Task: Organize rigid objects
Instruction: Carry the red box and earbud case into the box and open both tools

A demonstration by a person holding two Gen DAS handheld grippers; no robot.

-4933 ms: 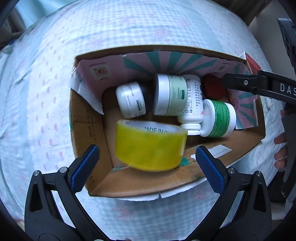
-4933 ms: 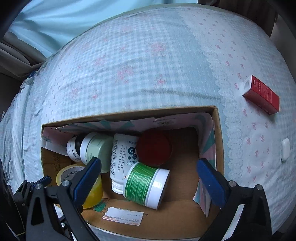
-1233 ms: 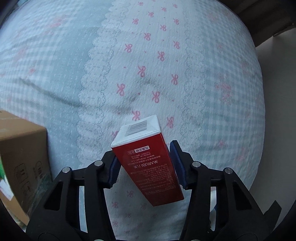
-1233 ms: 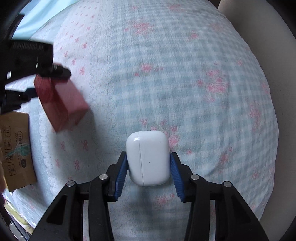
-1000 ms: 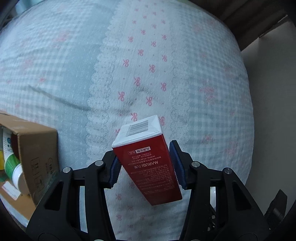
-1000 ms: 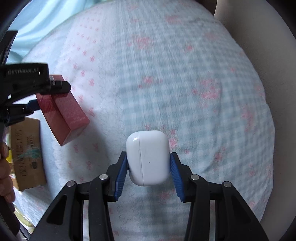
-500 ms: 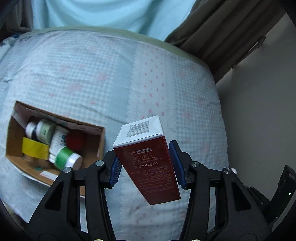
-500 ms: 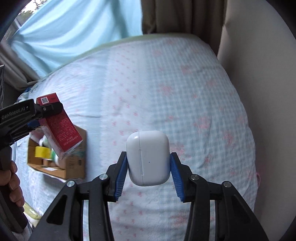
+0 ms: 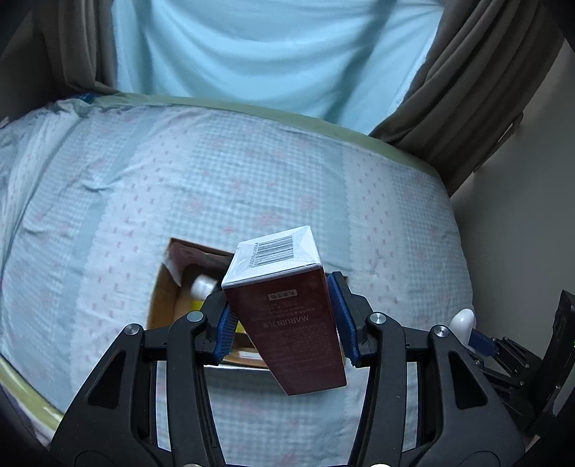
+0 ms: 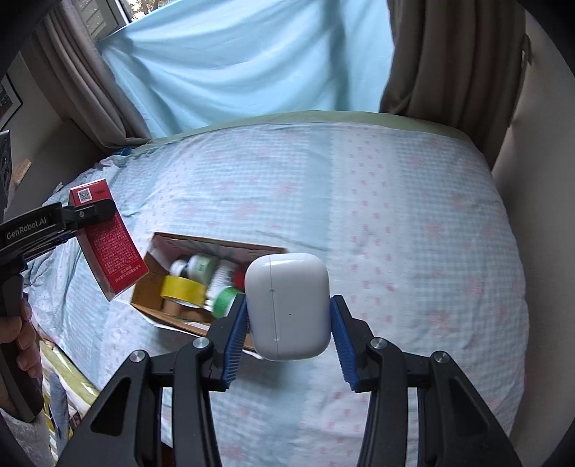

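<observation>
Clearly both claws grip: left claw (image 9: 284, 323) pinching the red carton (image 9: 287, 316), right claw (image 10: 287, 337) the white earbud case (image 10: 287, 305); released this high above the cardboard box (image 10: 172, 316), either could bounce onto the bed (image 10: 395, 215).

A bedroom in a home — a bed (image 10: 359, 201) fills nearly the whole view, spread with a pale blue checked sheet printed with small pink bows. At its far edge hang heavy brown curtains (image 10: 449, 61) with a light blue cloth (image 10: 251, 61) stretched between them — daylight shows through a window (image 10: 118, 14) at far left. Plain cream walls (image 9: 521, 222) close in on the right.
</observation>
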